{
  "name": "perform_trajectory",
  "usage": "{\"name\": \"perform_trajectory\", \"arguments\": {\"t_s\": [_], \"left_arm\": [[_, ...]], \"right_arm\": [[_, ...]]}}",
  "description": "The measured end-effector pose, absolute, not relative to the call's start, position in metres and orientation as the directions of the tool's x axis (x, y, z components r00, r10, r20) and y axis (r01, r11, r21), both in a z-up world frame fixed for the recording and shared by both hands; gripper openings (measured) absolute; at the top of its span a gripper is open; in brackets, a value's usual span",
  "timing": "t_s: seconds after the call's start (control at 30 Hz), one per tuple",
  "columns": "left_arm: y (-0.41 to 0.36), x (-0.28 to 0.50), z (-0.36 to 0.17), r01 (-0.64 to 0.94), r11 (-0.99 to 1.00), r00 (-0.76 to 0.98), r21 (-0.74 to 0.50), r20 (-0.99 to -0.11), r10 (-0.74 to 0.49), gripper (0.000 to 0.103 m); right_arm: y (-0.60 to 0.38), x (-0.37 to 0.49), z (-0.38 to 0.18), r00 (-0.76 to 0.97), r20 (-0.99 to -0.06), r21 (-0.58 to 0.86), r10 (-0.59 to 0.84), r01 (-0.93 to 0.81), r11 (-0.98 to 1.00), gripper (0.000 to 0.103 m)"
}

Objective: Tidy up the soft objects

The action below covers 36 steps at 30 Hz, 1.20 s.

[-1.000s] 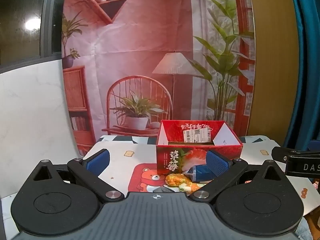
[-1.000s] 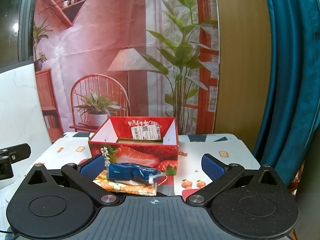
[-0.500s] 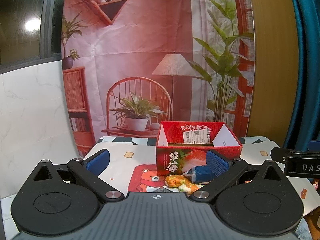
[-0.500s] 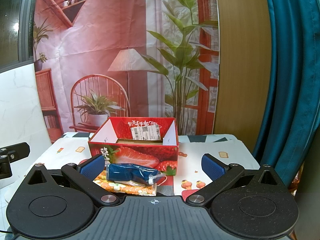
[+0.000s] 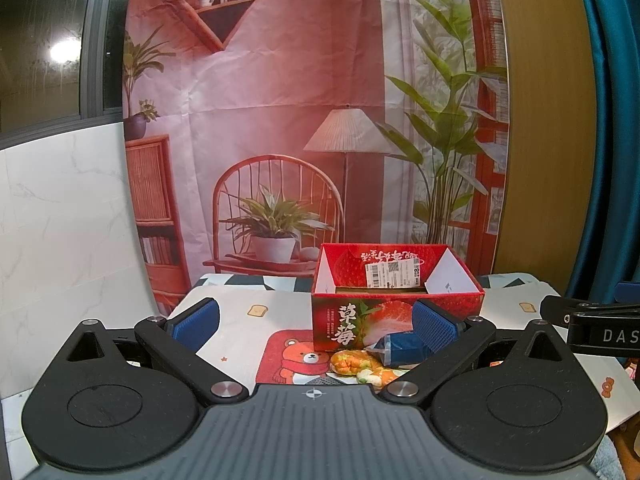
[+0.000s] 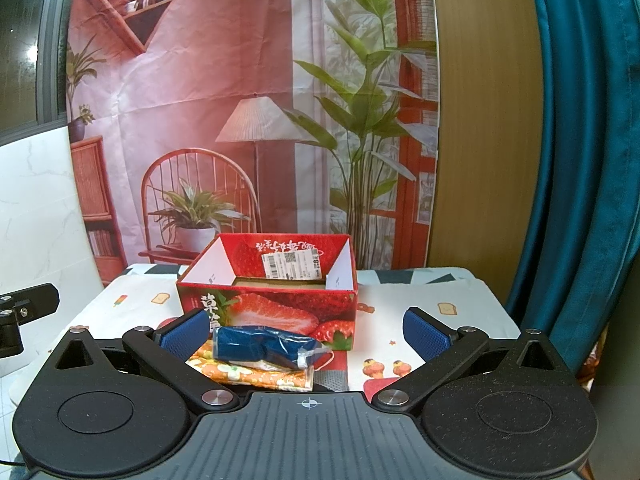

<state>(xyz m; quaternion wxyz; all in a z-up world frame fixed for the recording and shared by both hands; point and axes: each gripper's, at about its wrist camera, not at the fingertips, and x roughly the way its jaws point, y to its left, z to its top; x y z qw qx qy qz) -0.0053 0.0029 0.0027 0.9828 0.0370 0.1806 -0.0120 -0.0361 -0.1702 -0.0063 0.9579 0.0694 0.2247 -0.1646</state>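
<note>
From the left wrist, the left tool (image 5: 314,323) is held with its blue pads wide apart and nothing between them, above a worktop (image 5: 240,312) covered by a cartoon-print cloth. An open red strawberry box (image 5: 394,304) stands ahead on the worktop; just in front of it lies a blue packet (image 5: 394,350) on top of an orange floral pouch (image 5: 352,364), partly hidden by the tool's right pad. The black body of the right tool shows at the right edge. From the right wrist, the right tool (image 6: 306,334) is likewise spread open and empty. The blue packet (image 6: 260,346) lies across the floral pouch (image 6: 248,374) against the box (image 6: 272,300) front, close to the left pad (image 6: 184,334); whether they touch cannot be told.
</note>
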Motion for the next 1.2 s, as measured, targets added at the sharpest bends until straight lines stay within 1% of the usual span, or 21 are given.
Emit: {"name": "perform_trajectory", "arguments": {"t_s": [1.2], "left_arm": [[0.0002, -0.0071, 0.0009, 0.043, 0.997, 0.93, 0.064, -0.367, -0.017, 0.103]], "right_arm": [[-0.1696, -0.0359, -0.0081, 0.845, -0.454, 0.06, -0.283, 0.346, 0.936, 0.103]]}}
